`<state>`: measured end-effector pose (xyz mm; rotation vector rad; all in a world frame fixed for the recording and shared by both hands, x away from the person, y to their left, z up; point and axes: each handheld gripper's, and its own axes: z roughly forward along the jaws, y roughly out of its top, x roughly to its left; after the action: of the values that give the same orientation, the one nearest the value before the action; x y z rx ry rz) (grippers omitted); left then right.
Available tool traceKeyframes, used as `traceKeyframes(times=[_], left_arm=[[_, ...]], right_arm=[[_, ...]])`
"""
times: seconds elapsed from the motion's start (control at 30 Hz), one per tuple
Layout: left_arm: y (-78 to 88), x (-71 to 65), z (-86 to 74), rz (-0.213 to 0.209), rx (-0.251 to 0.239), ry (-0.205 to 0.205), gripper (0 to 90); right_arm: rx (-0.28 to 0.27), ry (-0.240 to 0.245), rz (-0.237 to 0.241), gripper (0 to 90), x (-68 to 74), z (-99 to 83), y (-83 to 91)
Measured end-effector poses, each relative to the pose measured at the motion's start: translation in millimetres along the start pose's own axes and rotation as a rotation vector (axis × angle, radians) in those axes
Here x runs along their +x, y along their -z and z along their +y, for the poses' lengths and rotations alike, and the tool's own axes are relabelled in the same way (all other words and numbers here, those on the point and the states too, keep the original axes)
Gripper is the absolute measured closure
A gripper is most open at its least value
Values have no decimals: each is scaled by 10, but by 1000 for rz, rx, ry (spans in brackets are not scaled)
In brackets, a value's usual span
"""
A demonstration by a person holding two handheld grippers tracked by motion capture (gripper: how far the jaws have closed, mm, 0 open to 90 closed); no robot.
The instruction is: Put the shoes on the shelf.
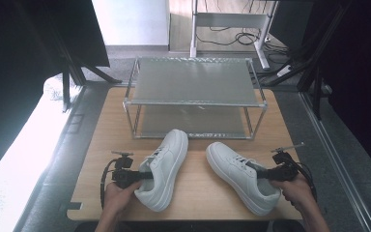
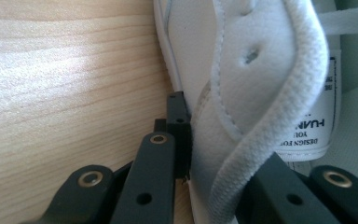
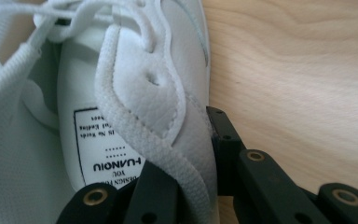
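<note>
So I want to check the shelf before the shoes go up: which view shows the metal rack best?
The high view: the metal rack stands whole behind both white shoes, with two shelves visible. The two gripper views show shoe collars and tabletop, not the rack.

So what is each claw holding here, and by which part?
Left claw grips the left white shoe by its collar wall. Right claw grips the right white shoe likewise.

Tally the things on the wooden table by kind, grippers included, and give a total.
White sneakers: 2, left sneaker and right sneaker
Handheld grippers: 2, left gripper clamped on the left sneaker's collar, right gripper clamped on the right sneaker's collar
Metal two-tier shoe rack: 1
Total: 5
</note>
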<state>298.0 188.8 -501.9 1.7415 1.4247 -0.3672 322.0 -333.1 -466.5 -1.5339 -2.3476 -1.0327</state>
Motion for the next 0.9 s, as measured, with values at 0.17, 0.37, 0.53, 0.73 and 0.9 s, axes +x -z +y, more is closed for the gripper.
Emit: traceKeyframes(times=[0.17, 0.37, 0.53, 0.73, 0.9], left_arm=[[47, -34, -37, -15, -18, 6, 830], [104, -74, -61, -28, -42, 12, 831], [166, -131, -95, -54, -76, 19, 831], [237, -225, -125, -74, -102, 21, 831], [323, -336, -118, -97, -128, 20, 831]], right_arm=[[-42, -53, 91, 835, -41, -78, -5], [-85, -109, 151, 836, -73, -126, -2], [-143, -136, 214, 834, -18, -122, 61], [-192, -131, 256, 833, 168, -44, 151], [-224, -137, 268, 832, 298, 40, 232]])
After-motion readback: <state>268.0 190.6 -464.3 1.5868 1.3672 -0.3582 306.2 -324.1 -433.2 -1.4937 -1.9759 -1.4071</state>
